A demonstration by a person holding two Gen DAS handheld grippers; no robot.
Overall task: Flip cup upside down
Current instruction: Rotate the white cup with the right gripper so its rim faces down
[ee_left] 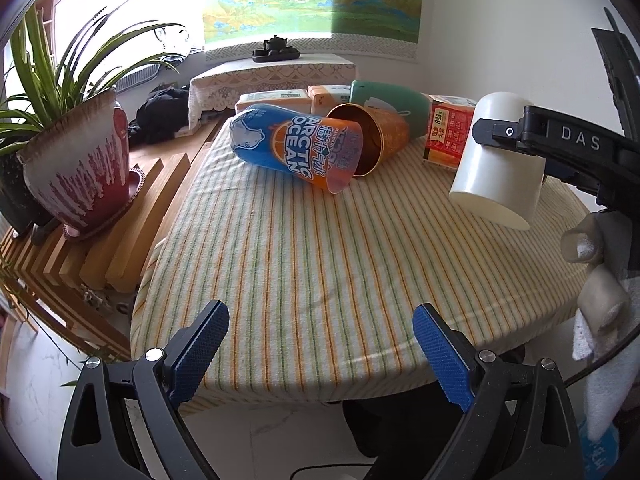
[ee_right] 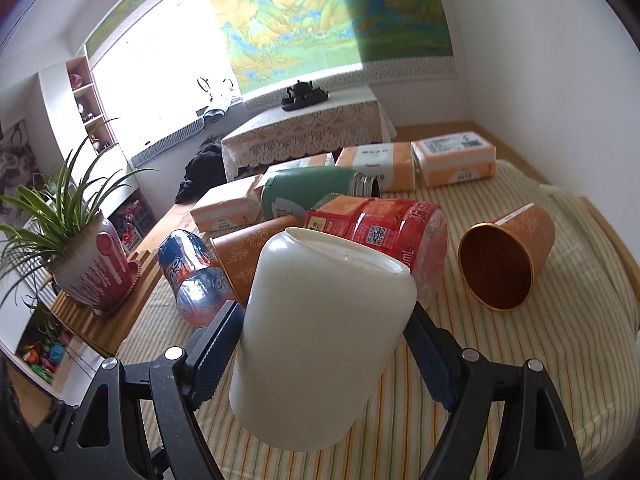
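My right gripper (ee_right: 324, 340) is shut on a plain white cup (ee_right: 320, 332) and holds it above the striped tablecloth (ee_right: 520, 360). The cup is tilted, its base up and away from me and its mouth down toward me. In the left wrist view the same cup (ee_left: 498, 160) hangs at the right, clamped by the right gripper's black finger (ee_left: 532, 134). My left gripper (ee_left: 320, 344) is open and empty, low over the near edge of the table.
Lying on the cloth (ee_left: 300, 260) are a blue and orange plastic cup (ee_left: 296, 146), an orange cup (ee_left: 370, 136), a second orange cup (ee_right: 506, 258), a green flask (ee_right: 312, 192), a red bottle (ee_right: 384, 224) and tissue packs (ee_right: 452, 158). A potted plant (ee_left: 76, 164) stands on a wooden rack at left.
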